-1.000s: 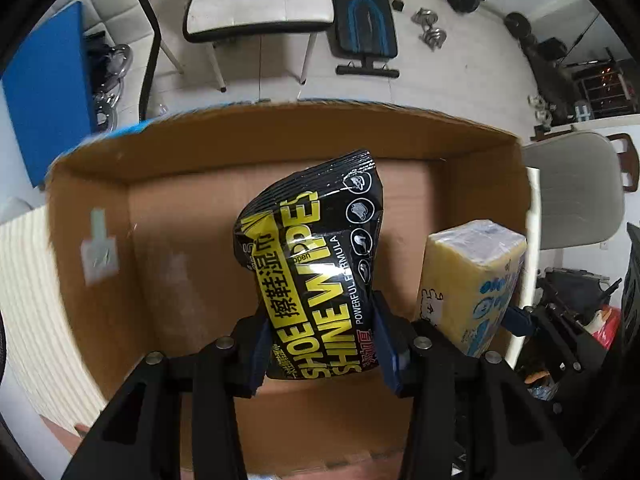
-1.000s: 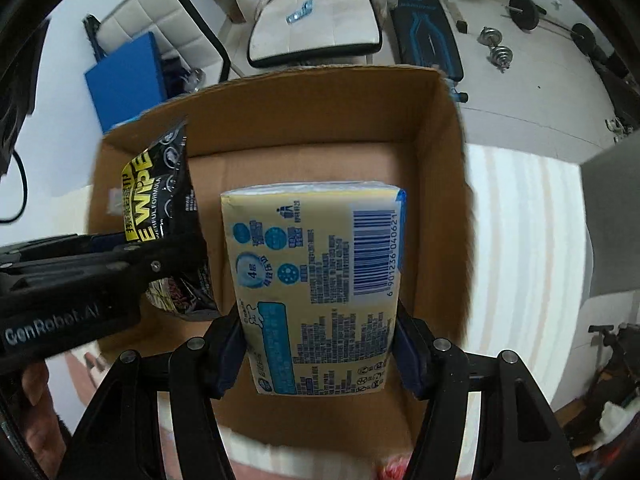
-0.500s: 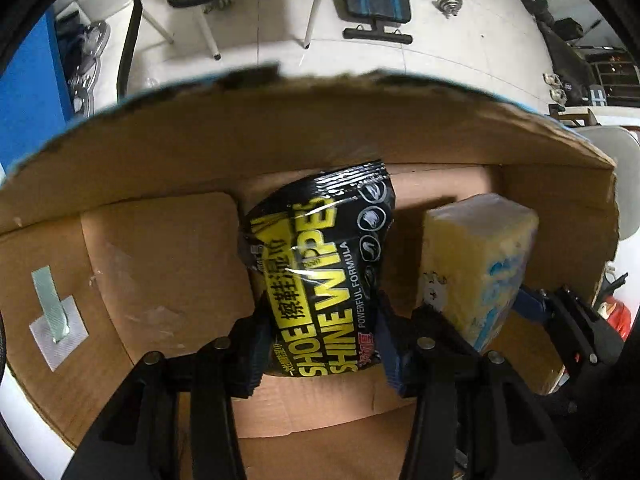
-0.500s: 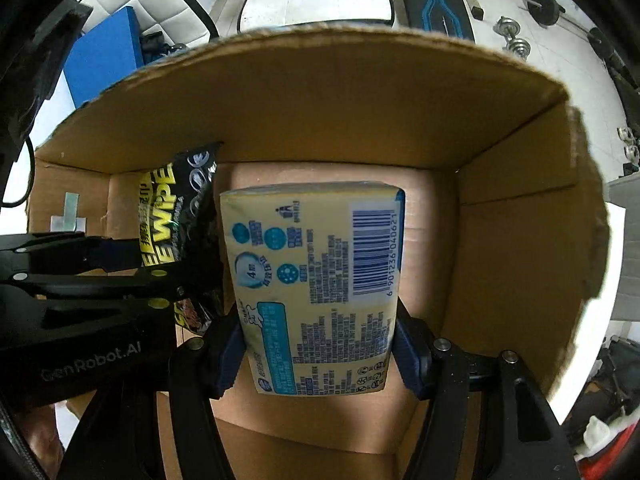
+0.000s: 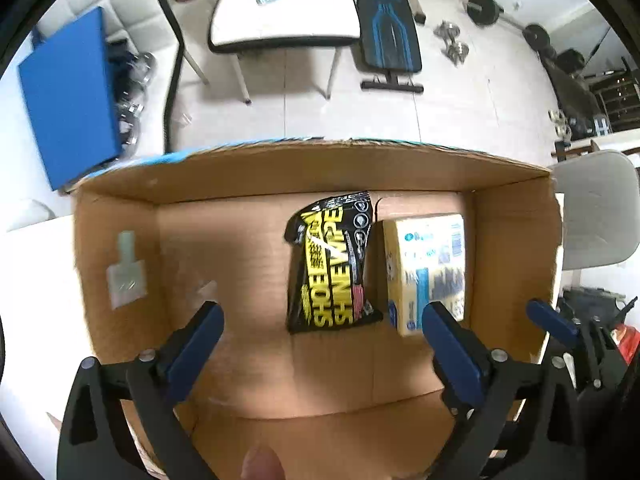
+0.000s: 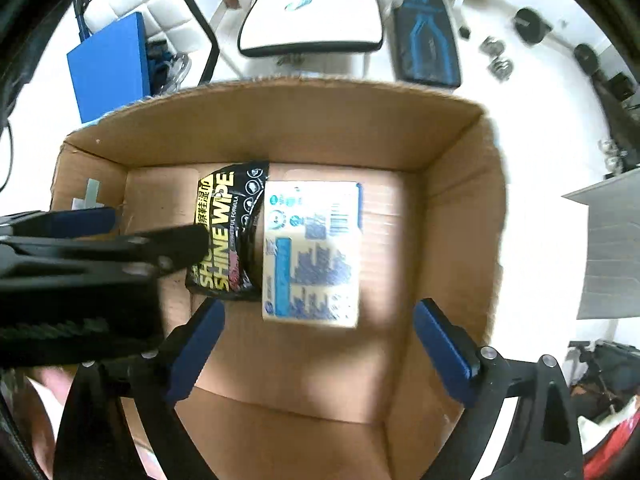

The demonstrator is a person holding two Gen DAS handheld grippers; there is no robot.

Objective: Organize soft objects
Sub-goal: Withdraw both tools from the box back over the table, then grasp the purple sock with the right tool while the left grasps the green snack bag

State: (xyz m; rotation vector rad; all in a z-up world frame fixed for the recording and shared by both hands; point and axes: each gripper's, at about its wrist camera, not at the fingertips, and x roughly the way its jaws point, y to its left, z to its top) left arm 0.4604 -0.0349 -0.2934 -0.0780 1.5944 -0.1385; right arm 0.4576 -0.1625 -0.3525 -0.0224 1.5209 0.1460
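Observation:
A black and yellow shoe shine wipes pack [image 5: 332, 268] lies on the floor of an open cardboard box [image 5: 116, 216]. A yellow tissue pack [image 5: 430, 268] lies right beside it, touching or nearly so. My left gripper [image 5: 322, 336] is open and empty above the box, nearer than the packs. In the right wrist view the wipes pack [image 6: 226, 224] and the tissue pack [image 6: 314, 248] lie side by side in the box [image 6: 460, 208]. My right gripper [image 6: 320, 340] is open and empty above them. The left gripper's arm covers the wipes pack's left edge there.
The box stands on a white table [image 5: 36, 280]. Beyond it are a white chair [image 5: 280, 12], a blue panel [image 5: 68, 92], a black bench [image 5: 388, 32] and weights [image 5: 484, 8] on the tiled floor. A grey chair [image 5: 600, 208] stands at the right.
Both grippers have opened and let go of their packs, which now lie on the box floor. Both grippers have pulled back up out of the box.

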